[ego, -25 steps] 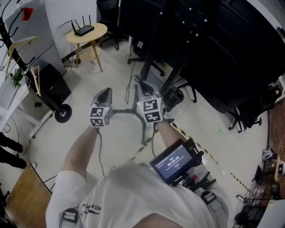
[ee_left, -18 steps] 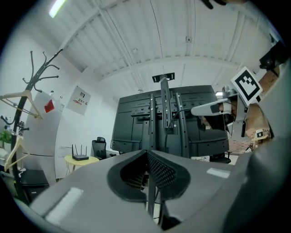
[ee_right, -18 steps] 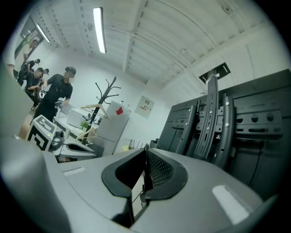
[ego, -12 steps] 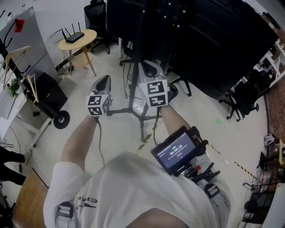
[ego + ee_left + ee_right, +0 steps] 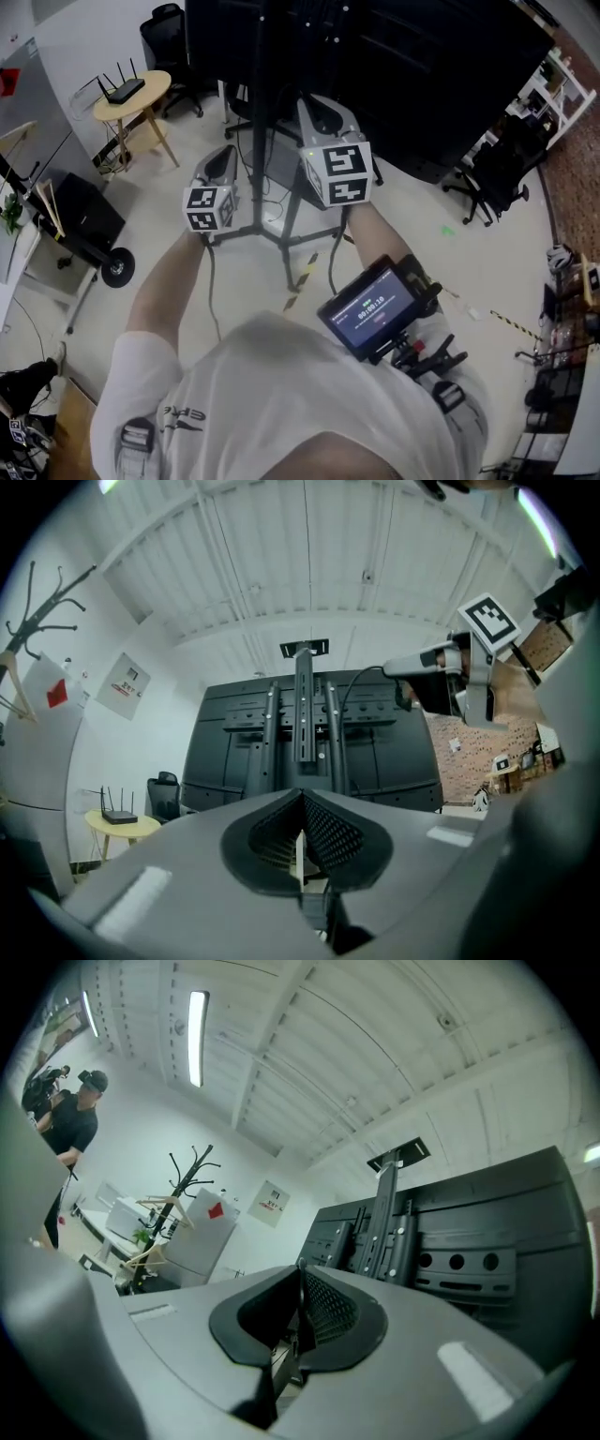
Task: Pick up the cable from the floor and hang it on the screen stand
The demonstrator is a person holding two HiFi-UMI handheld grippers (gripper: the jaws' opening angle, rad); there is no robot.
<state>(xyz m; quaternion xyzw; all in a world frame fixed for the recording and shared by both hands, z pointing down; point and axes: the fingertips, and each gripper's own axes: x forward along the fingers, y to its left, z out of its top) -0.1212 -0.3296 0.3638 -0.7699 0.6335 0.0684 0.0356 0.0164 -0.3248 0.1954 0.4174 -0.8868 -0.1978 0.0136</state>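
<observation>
Head view: left gripper, fingers together, and right gripper, fingers clamped on the cable, face the screen stand (black).

Both arms stretch forward at frame centre, side by side. The left gripper has its jaws pressed together. The right gripper, slightly higher in frame, has its jaws pinching the cable.

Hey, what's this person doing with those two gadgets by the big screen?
A person works two tools: the left hand-held gripper and right hand-held gripper are each shut on a dark cable, whose strands hang by the forearms. Both are held up behind the screen stand; the cable is not yet hung on it.
</observation>
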